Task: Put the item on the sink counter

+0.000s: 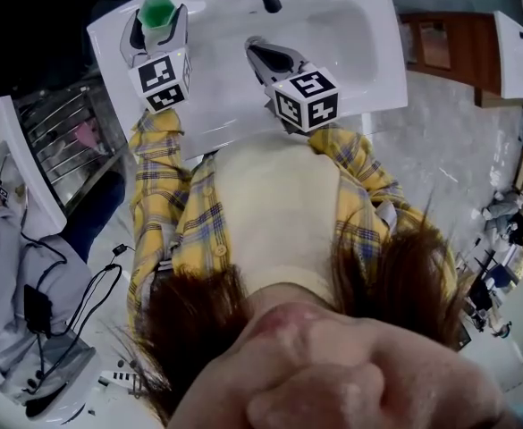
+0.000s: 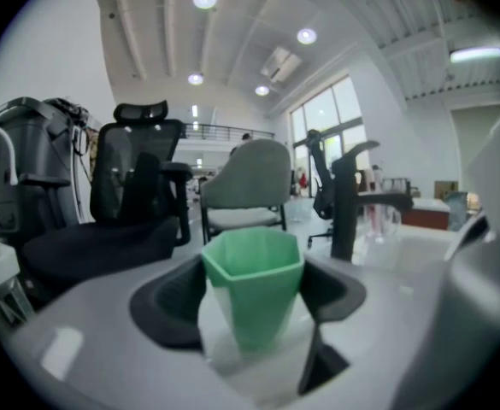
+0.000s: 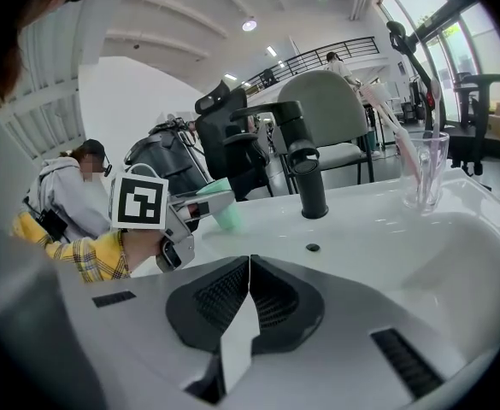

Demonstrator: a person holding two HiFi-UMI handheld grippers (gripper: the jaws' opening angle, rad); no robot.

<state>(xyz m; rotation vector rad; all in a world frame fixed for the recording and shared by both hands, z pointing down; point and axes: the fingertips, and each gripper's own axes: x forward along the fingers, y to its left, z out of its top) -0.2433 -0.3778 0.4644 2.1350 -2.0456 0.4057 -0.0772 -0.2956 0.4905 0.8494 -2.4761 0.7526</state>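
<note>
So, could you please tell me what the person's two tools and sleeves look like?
The left tool and right tool both have light grey bodies with dark ribbed pads. Each carries a white cube printed with black square markers. The sleeves are yellow plaid with dark lines. I see no cables on either tool.

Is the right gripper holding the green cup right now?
No, the right gripper is shut on nothing; the green cup sits clamped in the left gripper.
</note>
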